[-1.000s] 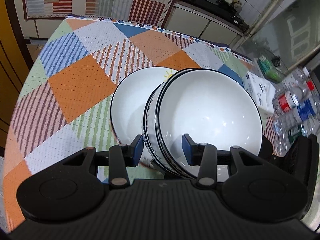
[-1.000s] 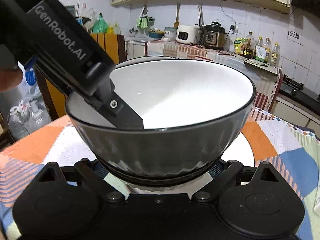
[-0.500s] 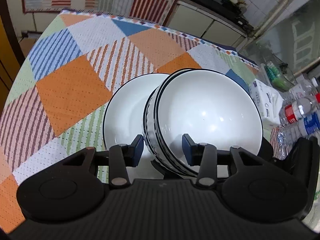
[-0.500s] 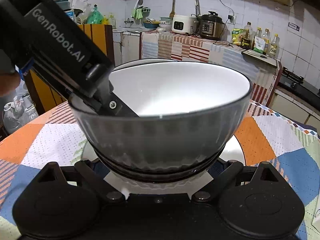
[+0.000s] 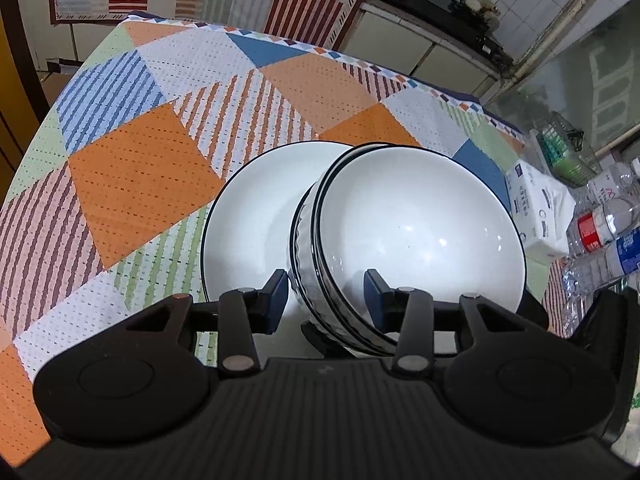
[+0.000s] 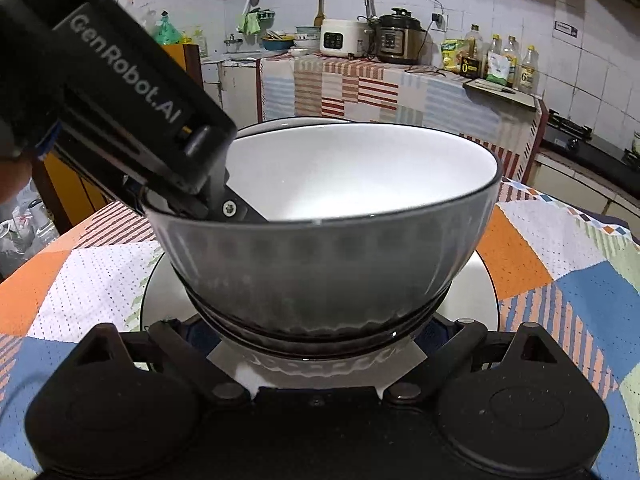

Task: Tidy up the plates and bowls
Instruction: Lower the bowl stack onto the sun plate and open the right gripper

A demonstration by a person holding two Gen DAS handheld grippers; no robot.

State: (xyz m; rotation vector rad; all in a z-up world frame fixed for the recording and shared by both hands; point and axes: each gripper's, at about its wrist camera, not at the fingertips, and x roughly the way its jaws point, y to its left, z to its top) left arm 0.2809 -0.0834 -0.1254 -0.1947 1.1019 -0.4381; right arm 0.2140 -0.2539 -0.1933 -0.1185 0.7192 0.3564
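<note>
A stack of white bowls with black rims (image 5: 416,236) is held over a white plate (image 5: 256,216) on the patterned tablecloth. My left gripper (image 5: 326,296) straddles the near rim of the stack, one finger (image 5: 376,292) inside the top bowl and one outside; the gap stays wide and I cannot tell whether the pads press the wall. In the right wrist view the bowl stack (image 6: 320,264) fills the middle above the plate (image 6: 480,296). My right gripper (image 6: 320,344) is spread around the stack's base, its fingertips hidden under the bowls. The left gripper's body (image 6: 120,92) reaches in from the upper left.
A tissue pack (image 5: 536,204) and plastic bottles (image 5: 604,224) lie at the table's right edge. The tablecloth (image 5: 132,172) stretches left of the plate. A kitchen counter with a rice cooker (image 6: 340,38), pressure cooker and oil bottles stands behind.
Both grippers and the bowl stack have shifted over the plate, which now shows further out to the left of the stack. The finger gaps look unchanged.
</note>
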